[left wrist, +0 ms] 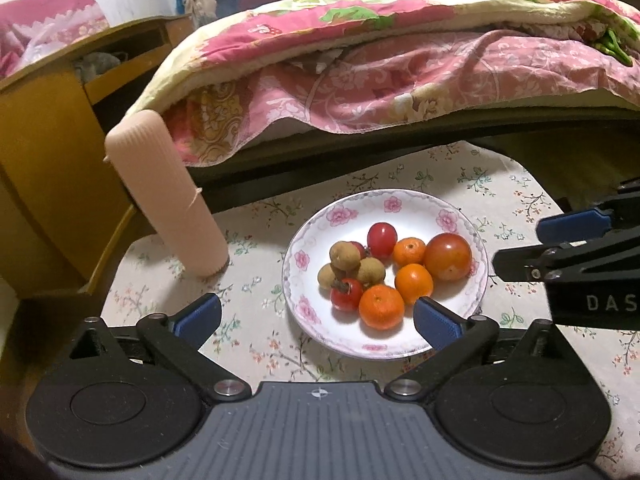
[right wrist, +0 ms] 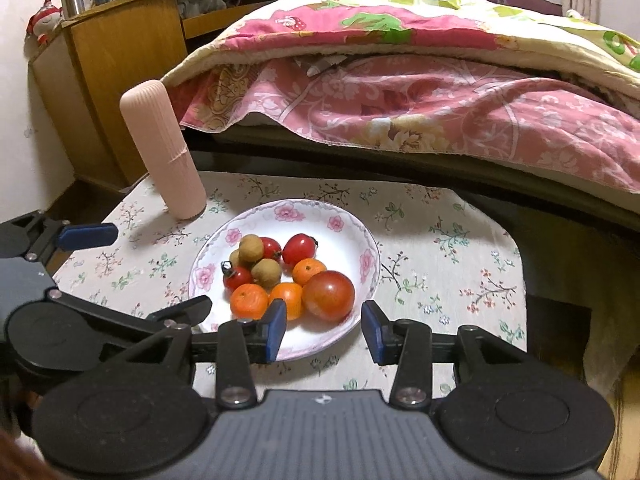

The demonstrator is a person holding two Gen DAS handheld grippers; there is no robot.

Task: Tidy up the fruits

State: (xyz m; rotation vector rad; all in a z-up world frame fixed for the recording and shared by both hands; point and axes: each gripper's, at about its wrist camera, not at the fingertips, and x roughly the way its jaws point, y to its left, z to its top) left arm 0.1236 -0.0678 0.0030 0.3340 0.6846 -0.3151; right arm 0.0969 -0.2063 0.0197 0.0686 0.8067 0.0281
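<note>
A white plate with pink flowers (left wrist: 452,220) (right wrist: 352,236) sits on the floral tablecloth. It holds a large tomato (left wrist: 448,257) (right wrist: 329,296), small red tomatoes (left wrist: 382,240) (right wrist: 299,249), three small oranges (left wrist: 381,306) (right wrist: 249,301) and brown longans (left wrist: 345,257) (right wrist: 251,249). My left gripper (left wrist: 318,318) is open and empty, its fingers at the plate's near rim. My right gripper (right wrist: 324,330) is open and empty, just in front of the large tomato; it also shows at the right of the left wrist view (left wrist: 532,246).
A tall pink ribbed cylinder (left wrist: 164,196) (right wrist: 164,156) stands left of the plate. A bed with a pink floral quilt (left wrist: 400,80) (right wrist: 400,92) runs behind the table. A wooden cabinet (left wrist: 48,152) (right wrist: 120,52) stands at the left.
</note>
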